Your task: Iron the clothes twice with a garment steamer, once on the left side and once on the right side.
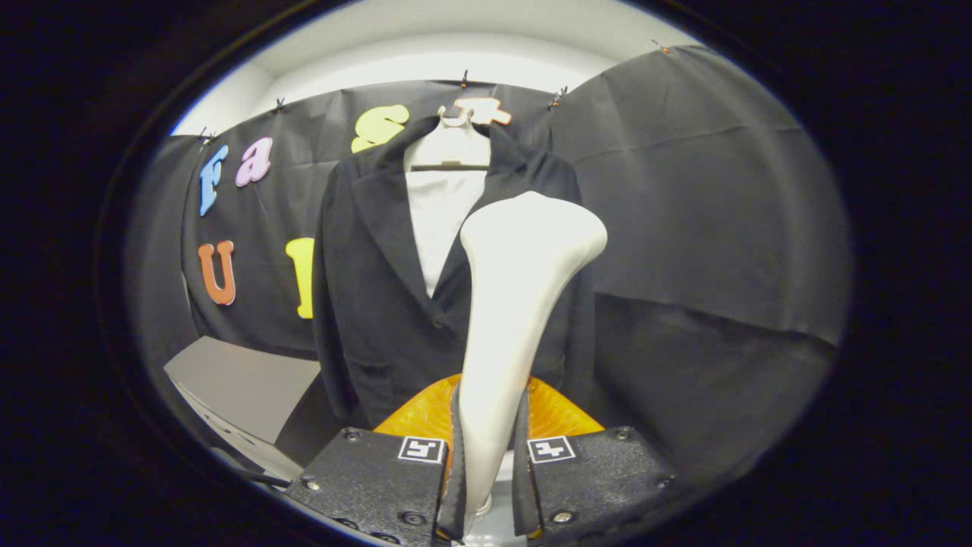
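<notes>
My fingers (486, 486): closed tight on the white steamer (516, 304), one on each side of its handle.
Steamer: stands up between my fingers, its wide head in front of the black jacket (380, 304).
Jacket: hangs on a white hanger (449, 144).

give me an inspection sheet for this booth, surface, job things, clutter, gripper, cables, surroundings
surface: grey table low beside the jacket, bare where seen
job's things: white garment steamer upright between the fingers, its head in front of the jacket's chest; black jacket over a white shirt on a white hanger, hung against the wall
clutter: nothing seen
grippers: gripper shut on the steamer's handle, both fingers pressing it; orange part just behind the fingers
cables: thin dark line by the table edge, possibly a cable, cannot tell
surroundings: black cloth wall, white ceiling above
</notes>
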`<state>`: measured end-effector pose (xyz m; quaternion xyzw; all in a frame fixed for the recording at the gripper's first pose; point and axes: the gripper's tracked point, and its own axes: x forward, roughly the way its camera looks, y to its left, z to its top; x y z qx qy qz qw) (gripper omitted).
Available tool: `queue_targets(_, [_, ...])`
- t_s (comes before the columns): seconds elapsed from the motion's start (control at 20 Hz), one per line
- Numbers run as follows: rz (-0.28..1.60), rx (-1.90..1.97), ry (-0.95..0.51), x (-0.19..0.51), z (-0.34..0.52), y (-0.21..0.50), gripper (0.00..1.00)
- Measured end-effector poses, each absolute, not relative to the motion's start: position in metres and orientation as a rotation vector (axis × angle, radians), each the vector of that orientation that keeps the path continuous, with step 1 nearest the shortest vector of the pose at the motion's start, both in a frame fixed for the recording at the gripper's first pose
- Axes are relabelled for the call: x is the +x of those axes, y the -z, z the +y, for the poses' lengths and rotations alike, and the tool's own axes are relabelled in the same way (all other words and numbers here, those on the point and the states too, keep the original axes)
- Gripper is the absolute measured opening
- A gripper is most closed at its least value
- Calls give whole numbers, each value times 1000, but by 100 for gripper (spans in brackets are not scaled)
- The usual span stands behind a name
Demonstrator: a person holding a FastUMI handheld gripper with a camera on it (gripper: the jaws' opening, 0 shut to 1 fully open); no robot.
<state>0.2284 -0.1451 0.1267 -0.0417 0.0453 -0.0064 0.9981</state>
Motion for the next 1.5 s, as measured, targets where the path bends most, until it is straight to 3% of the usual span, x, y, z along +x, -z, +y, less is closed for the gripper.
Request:
queue_targets(0.6, [-84, -157, -120, 299, -170, -229, 27])
queue_targets(1.1, [-38, -130, -139, 341, -161, -215, 27])
queue_targets(1.5, [7, -109, -90, 335, -174, -185, 27])
